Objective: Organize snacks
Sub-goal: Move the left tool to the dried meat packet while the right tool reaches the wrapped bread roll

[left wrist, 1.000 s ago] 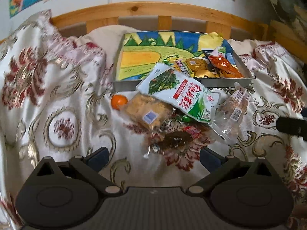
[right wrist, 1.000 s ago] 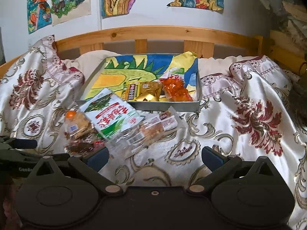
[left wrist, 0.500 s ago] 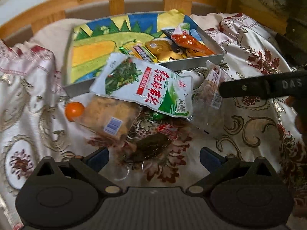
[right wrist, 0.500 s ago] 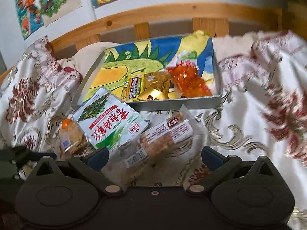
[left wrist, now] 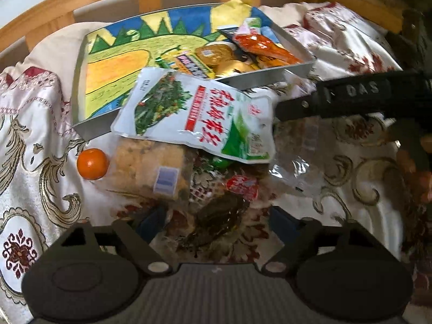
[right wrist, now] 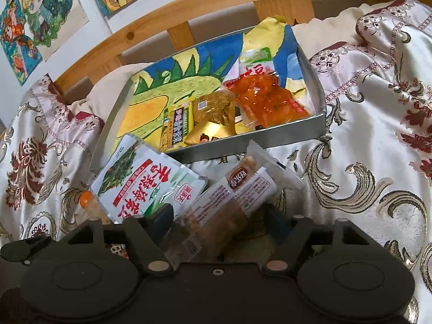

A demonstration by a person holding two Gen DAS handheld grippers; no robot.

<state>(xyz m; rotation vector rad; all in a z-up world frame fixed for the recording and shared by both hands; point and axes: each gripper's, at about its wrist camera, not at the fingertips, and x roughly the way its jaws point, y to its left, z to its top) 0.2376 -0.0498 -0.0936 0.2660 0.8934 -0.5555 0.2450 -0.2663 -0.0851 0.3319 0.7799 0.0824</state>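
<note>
A metal tray (left wrist: 259, 79) (right wrist: 297, 135) with a painted lining holds an orange-red packet (right wrist: 267, 100) and gold and yellow packets. In front of it on the cloth lie a white-green vegetable packet (left wrist: 197, 116) (right wrist: 145, 183), a biscuit pack (left wrist: 154, 167), a dark snack packet (left wrist: 218, 216), a small orange (left wrist: 92, 163) and a clear wrapped cake bar (right wrist: 229, 202). My left gripper (left wrist: 216, 224) is open around the dark packet. My right gripper (right wrist: 218, 218) is open with its fingers on either side of the cake bar; its arm (left wrist: 351, 97) shows in the left wrist view.
A wooden bed rail (right wrist: 189, 8) runs behind the tray, with drawings (right wrist: 37, 19) on the wall. The floral satin cloth (right wrist: 378, 108) covers the bed in folds. A cream pillow (left wrist: 54, 51) lies under the tray's far left.
Both grippers have moved forward and down onto the snack pile. The right gripper now straddles the cake bar; the left gripper has closed in on the dark packet.
</note>
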